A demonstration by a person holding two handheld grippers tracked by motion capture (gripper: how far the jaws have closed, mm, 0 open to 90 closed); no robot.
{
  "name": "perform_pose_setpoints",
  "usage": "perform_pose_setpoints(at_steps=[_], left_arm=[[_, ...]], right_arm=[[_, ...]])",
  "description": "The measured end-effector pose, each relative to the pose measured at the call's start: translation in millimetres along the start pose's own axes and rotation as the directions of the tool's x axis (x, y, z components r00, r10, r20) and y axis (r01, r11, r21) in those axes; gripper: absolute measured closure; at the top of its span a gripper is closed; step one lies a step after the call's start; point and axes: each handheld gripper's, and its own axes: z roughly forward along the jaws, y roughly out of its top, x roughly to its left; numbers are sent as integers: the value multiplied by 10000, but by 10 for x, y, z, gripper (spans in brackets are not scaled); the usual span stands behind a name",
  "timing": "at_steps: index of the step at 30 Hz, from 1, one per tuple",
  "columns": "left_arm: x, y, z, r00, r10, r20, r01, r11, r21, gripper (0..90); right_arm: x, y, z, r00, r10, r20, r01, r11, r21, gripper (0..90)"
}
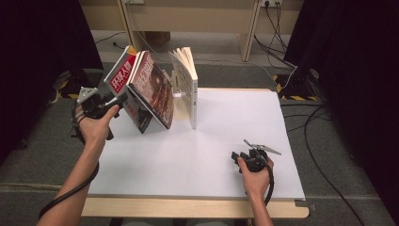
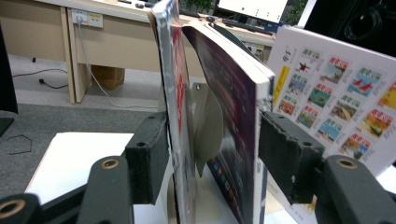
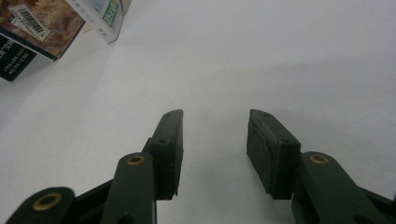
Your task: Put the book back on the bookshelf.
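Two books lean to the left at the table's back left: a red-covered magazine point(image 1: 121, 75) and a dark brown-covered book point(image 1: 157, 92). My left gripper point(image 1: 123, 100) reaches in at their lower edge. In the left gripper view both lie between my left gripper's point(image 2: 212, 140) jaws, the magazine point(image 2: 173, 70) against the left pad and the dark book point(image 2: 229, 93) just beside the right pad, with a grey metal plate point(image 2: 208, 126) between them. A white book point(image 1: 187, 82) stands upright to their right. My right gripper point(image 1: 239, 156) point(image 3: 215, 144) stands open over the white table sheet point(image 1: 211, 141), nothing between its fingers.
The white book's picture-covered back point(image 2: 336, 93) faces the left gripper. The books' lower corners point(image 3: 37, 28) lie far ahead of the right gripper. A wooden strip point(image 1: 188, 207) runs along the table's front edge. Desk legs point(image 1: 247, 33) and floor cables point(image 1: 320, 141) lie beyond.
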Motion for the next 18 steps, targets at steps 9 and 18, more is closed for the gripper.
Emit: perform_pose_setpoints(at_steps=[9,18], left_arm=[[-48,-160,-90,9997,190,-157,-187,9996,190,426],[-141,-283,-142,9994,354,69,-356,9989,309,478]], right_arm=[[-1,-2,4,10000,-60,28,60,10000,1,565],[2,-2,1,10000,-37,34,37,10000,22,565]])
